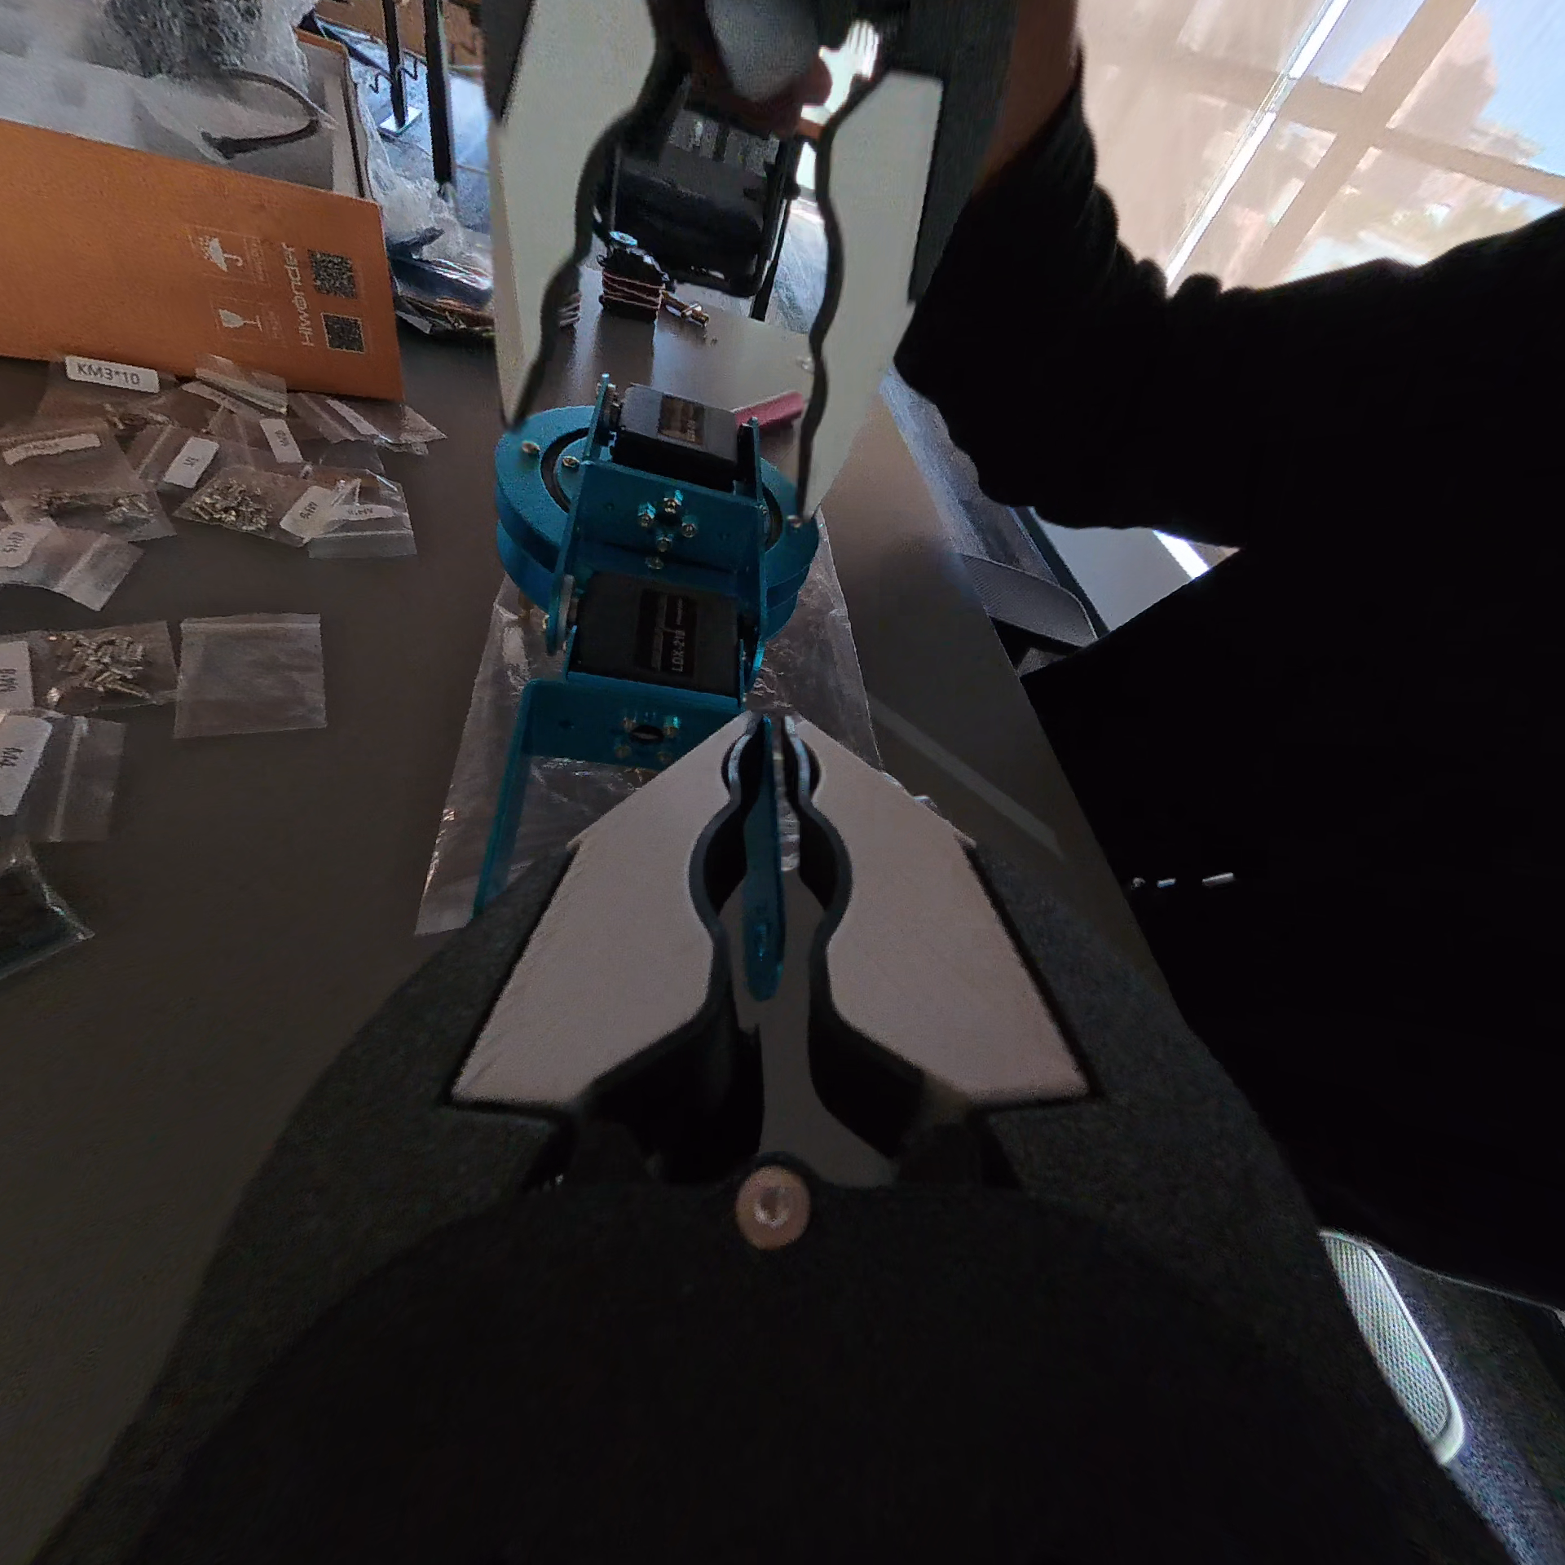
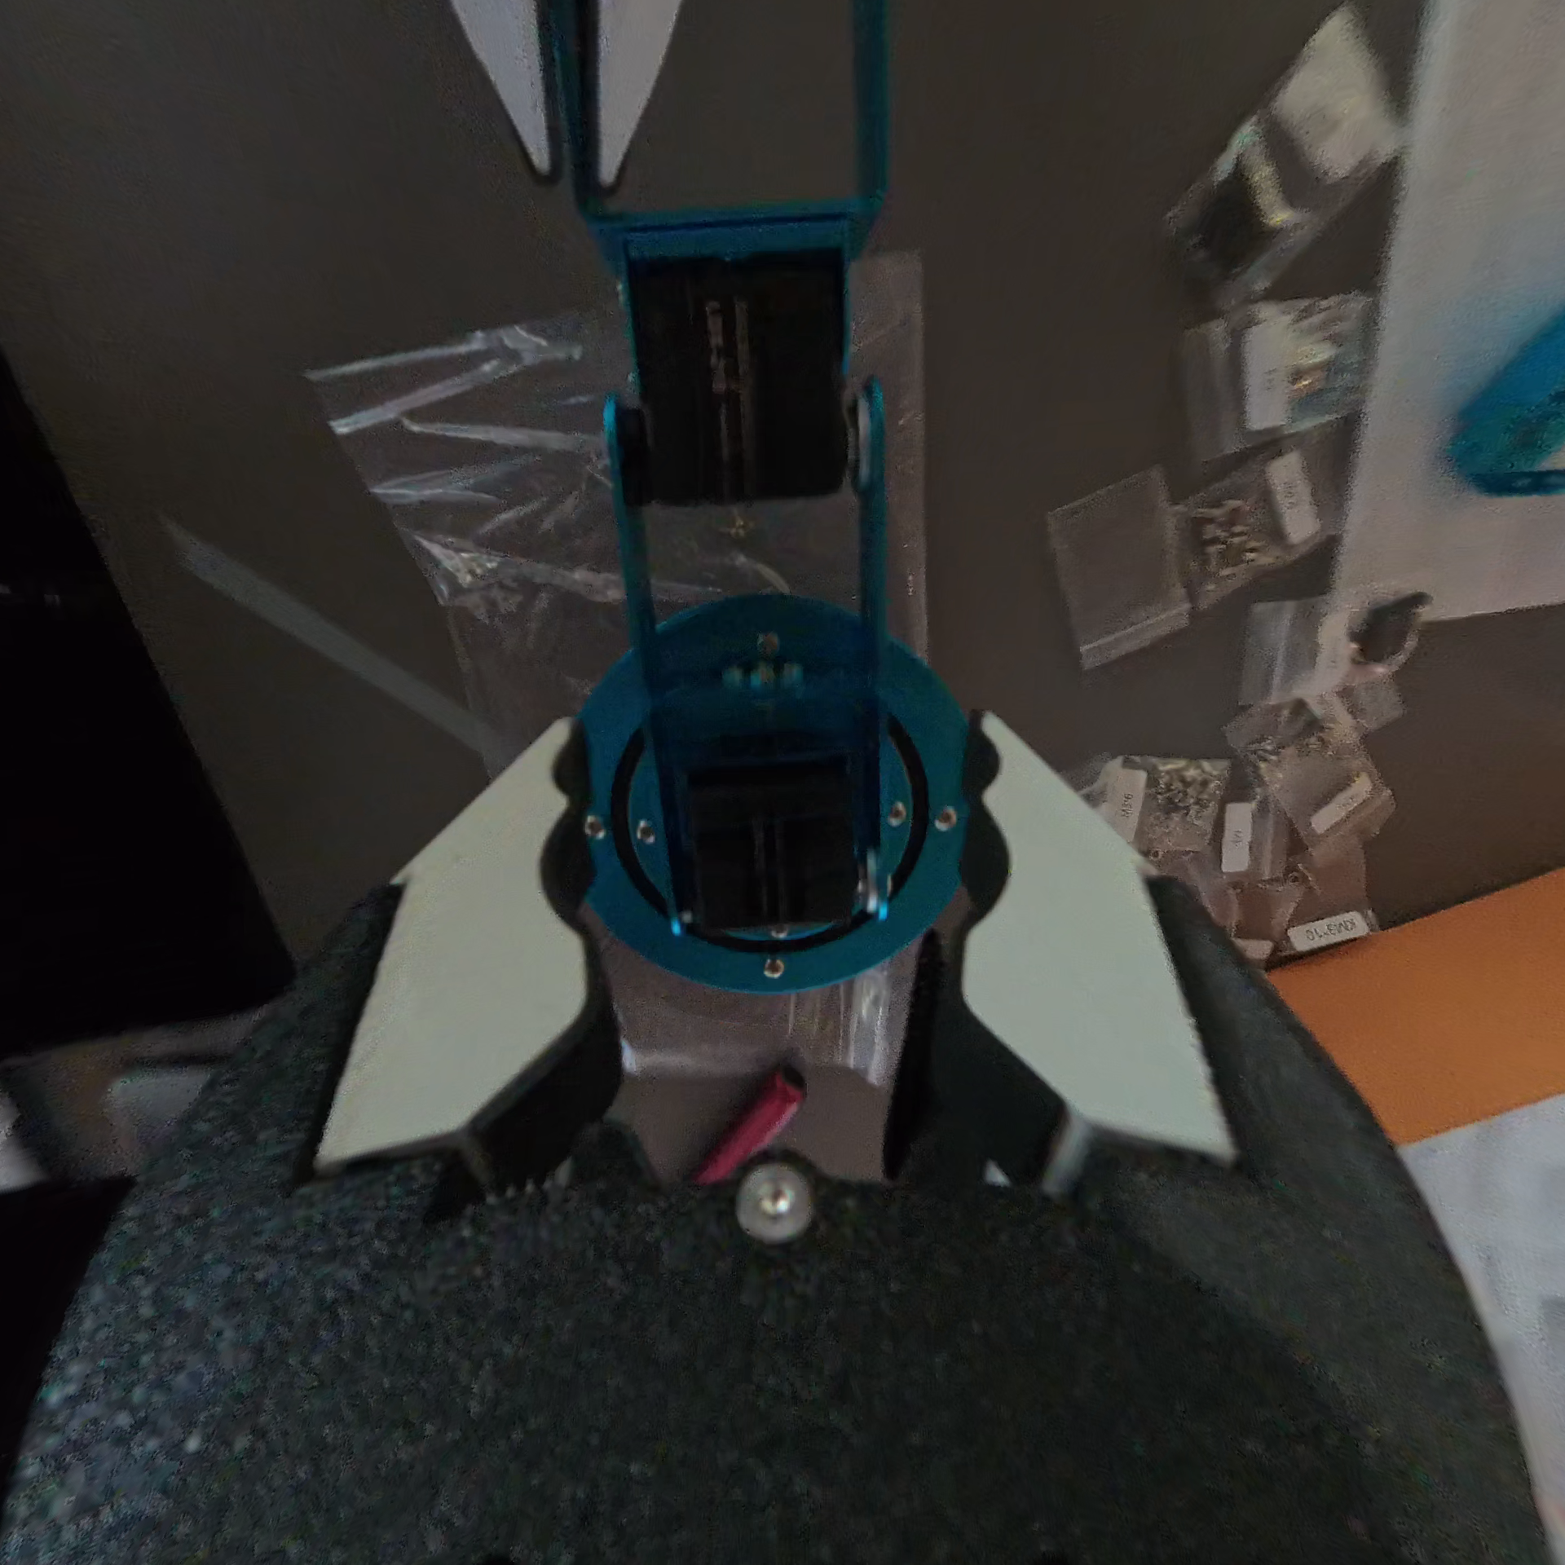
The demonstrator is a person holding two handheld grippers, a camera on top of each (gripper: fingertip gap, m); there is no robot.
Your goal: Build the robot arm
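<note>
1. Left claw (image 1: 769,720): closed on one thin side plate of the blue U-bracket (image 1: 762,855) at the near end of the blue servo assembly (image 1: 660,550).
2. Right claw (image 2: 766,813): its jaws stand spread either side of the assembly's round blue base (image 2: 923,898); contact with the rim cannot be confirmed, so it is recorded as open.
3. Location: the assembly sits above a clear plastic sheet (image 1: 813,669) on the grey desk (image 1: 254,889), with bagged screws (image 1: 229,500) and an orange box (image 1: 169,271) beside it.
4. Handling judgement: the plate grip is narrow. Keep it square and avoid twisting; the base end needs even support.
5. Orientation: the long axis runs claw to claw, with the round base toward the right claw and the bracket toward the left.
</note>
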